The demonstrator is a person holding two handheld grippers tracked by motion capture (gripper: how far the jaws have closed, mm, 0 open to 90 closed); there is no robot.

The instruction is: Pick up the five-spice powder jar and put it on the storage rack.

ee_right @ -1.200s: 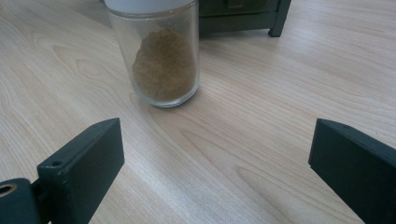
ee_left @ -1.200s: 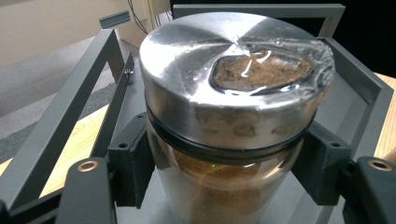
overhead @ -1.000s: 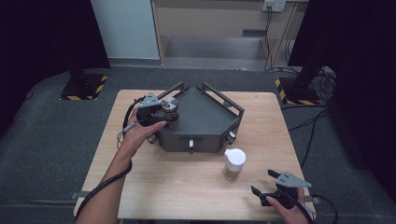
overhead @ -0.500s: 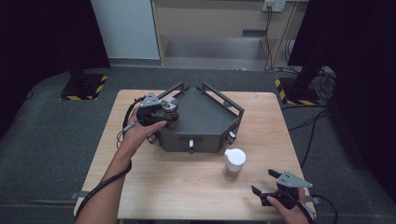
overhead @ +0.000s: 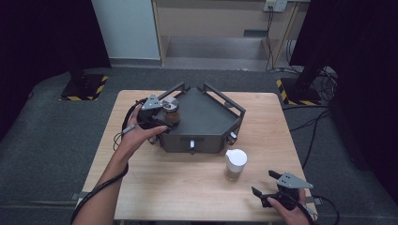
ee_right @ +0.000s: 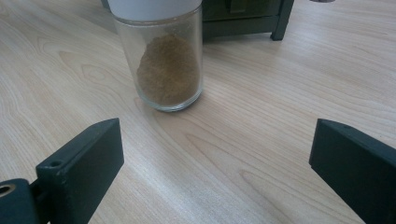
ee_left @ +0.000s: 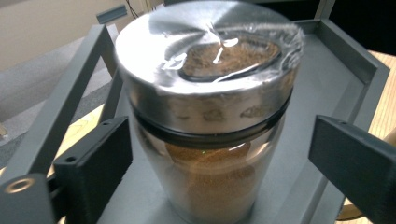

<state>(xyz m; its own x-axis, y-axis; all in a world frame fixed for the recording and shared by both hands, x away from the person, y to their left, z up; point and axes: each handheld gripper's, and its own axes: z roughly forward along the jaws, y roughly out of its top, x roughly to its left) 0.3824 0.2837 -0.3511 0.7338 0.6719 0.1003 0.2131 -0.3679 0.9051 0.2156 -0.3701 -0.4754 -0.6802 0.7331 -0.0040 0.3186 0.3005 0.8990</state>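
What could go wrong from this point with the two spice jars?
The left gripper has its jaws open around the steel-lidded jar on the grey rack; a careless withdrawal may tip it. The right gripper is open short of the white-capped jar; a fast approach might knock it over.

Two spice jars stand in the scene. One is a jar with a steel lid point(overhead: 170, 110), holding brown powder, and it sits on the dark grey tray point(overhead: 211, 117). The other is a jar with a white lid point(overhead: 235, 164), also holding brown powder, and it stands on the counter point(overhead: 187, 183). There is one tray and one counter.

Two grippers are present: the left gripper point(overhead: 157, 115) and the right gripper point(overhead: 272, 185), each with two black fingers, making four fingers point(ee_right: 79, 163) in all. Two hands hold them, one each. Beyond the counter, two black stand bases with yellow-and-black hazard stripes point(overhead: 84, 86) rest on the floor.
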